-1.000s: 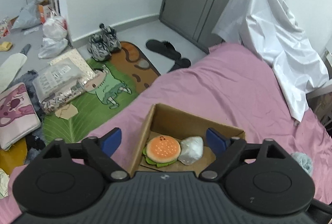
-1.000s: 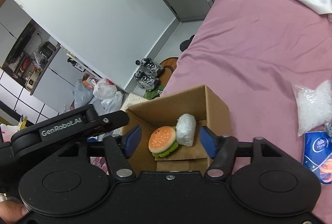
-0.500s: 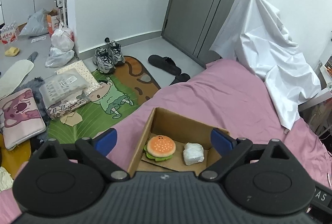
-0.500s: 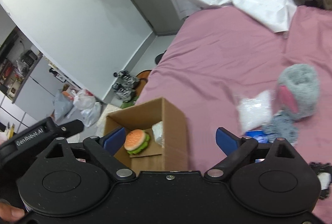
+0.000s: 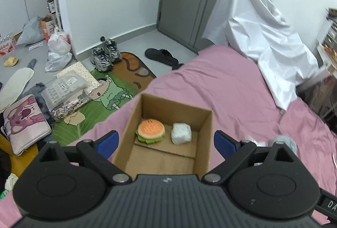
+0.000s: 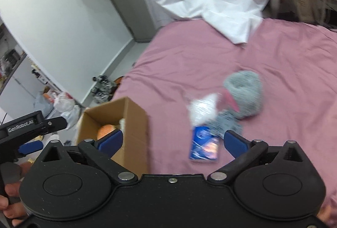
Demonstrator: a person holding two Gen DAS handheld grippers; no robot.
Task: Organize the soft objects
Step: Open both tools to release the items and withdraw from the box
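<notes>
Cardboard box on the pink bed holds the burger plush and a white wrapped bundle. Both tools are empty, jaws spread wide: the left gripper hovers over the box; the right gripper faces the loose items — grey fuzzy plush, white bag, blue packet. Judged step: reaching for the next item, which calls for lowering onto one piece and closing. Since a second ago, the right view has swung from box to pile.
</notes>
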